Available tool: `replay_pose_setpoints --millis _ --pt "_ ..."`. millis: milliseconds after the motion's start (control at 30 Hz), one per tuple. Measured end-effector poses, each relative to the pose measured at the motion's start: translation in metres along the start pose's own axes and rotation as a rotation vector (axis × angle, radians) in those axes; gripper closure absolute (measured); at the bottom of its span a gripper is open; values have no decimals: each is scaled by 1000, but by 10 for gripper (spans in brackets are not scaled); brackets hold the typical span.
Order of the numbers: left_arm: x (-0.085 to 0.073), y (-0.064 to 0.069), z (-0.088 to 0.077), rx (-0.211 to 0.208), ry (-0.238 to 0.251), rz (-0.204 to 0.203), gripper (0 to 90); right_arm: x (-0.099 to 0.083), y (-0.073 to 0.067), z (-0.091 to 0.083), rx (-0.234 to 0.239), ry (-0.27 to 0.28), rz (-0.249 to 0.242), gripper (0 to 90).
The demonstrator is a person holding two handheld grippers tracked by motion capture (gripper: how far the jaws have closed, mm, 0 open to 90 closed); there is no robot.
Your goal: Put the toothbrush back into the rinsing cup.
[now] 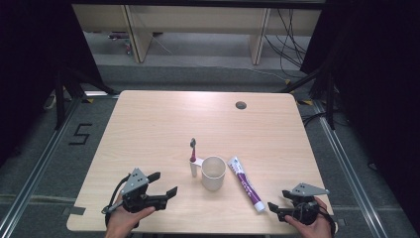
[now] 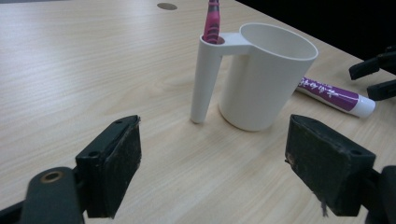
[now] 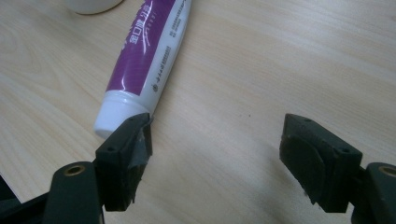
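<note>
A white cup (image 1: 213, 172) (image 2: 264, 74) stands upright near the table's middle front, with a side tube that holds a pink toothbrush (image 1: 193, 148) (image 2: 211, 21). A purple and white toothpaste tube (image 1: 245, 183) (image 2: 334, 95) (image 3: 147, 58) lies flat to the cup's right, cap toward the front edge. My left gripper (image 1: 165, 184) (image 2: 229, 168) is open, low over the table to the left of the cup, pointing at it, with nothing between the jaws. My right gripper (image 1: 278, 201) (image 3: 217, 158) is open just right of the tube's cap, with bare table between its jaws.
The light wooden table (image 1: 163, 124) has a round cable hole (image 1: 240, 105) (image 2: 166, 6) at its far right. Dark curtains hang on both sides. Beyond the far edge are the floor, cables and furniture legs.
</note>
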State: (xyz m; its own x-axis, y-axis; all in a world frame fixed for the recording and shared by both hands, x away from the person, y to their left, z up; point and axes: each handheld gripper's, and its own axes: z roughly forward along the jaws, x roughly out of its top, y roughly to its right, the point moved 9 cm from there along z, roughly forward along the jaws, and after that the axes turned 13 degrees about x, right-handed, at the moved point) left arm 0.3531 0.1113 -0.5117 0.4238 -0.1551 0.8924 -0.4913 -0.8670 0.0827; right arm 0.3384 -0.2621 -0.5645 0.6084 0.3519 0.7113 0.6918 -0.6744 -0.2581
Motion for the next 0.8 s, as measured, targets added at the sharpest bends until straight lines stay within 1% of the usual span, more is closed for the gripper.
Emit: replay_pose_setpoints --millis 33,67,100,167,233,267,300,367,433,467,533,567,600,633,667,700,733,800 --pt "-2 1 -1 4 -5 3 180 -1 -3 1 10 1 30 264" --pt "-3 1 -2 2 -2 4 180 -1 -3 1 13 1 33 264" --pt "-4 1 -3 7 -11 11 180 -1 -3 1 13 0 33 264" --pt "-8 1 -5 14 -14 22 180 -1 -3 1 13 1 32 264" --pt "-15 0 -7 9 -21 15 180 1 0 0 4 6 2 264" --pt "-15 0 -7 9 -21 15 179 1 0 0 4 6 2 264" --pt "-18 -2 -8 21 -31 20 179 0 0 0 4 6 0 264" --pt "-23 -2 -11 19 -33 12 177 0 0 0 5 1 -3 264" --pt "-23 -2 -12 16 -31 14 177 0 0 0 5 1 -3 264" --pt "-25 -3 -15 24 -41 27 177 0 -1 1 21 4 10 264" --pt "-27 -3 -17 24 -36 29 177 0 0 0 13 7 6 264" --pt "-29 -3 -19 26 -44 32 177 -2 -2 -1 8 -1 41 264" --pt "-29 -3 -19 26 -44 32 177 -2 -2 -1 8 -1 41 264" --pt "-31 -3 -20 23 -46 44 177 -1 -1 1 10 5 20 264" --pt "-32 -3 -21 22 -50 43 177 -1 -1 1 10 5 20 264" --pt "-33 -2 -21 19 -51 46 177 0 0 0 14 5 7 264" --pt "-34 -1 -22 15 -48 45 177 0 -1 0 13 6 6 264" --pt "-36 0 -24 20 -51 51 177 0 0 0 12 8 3 264"
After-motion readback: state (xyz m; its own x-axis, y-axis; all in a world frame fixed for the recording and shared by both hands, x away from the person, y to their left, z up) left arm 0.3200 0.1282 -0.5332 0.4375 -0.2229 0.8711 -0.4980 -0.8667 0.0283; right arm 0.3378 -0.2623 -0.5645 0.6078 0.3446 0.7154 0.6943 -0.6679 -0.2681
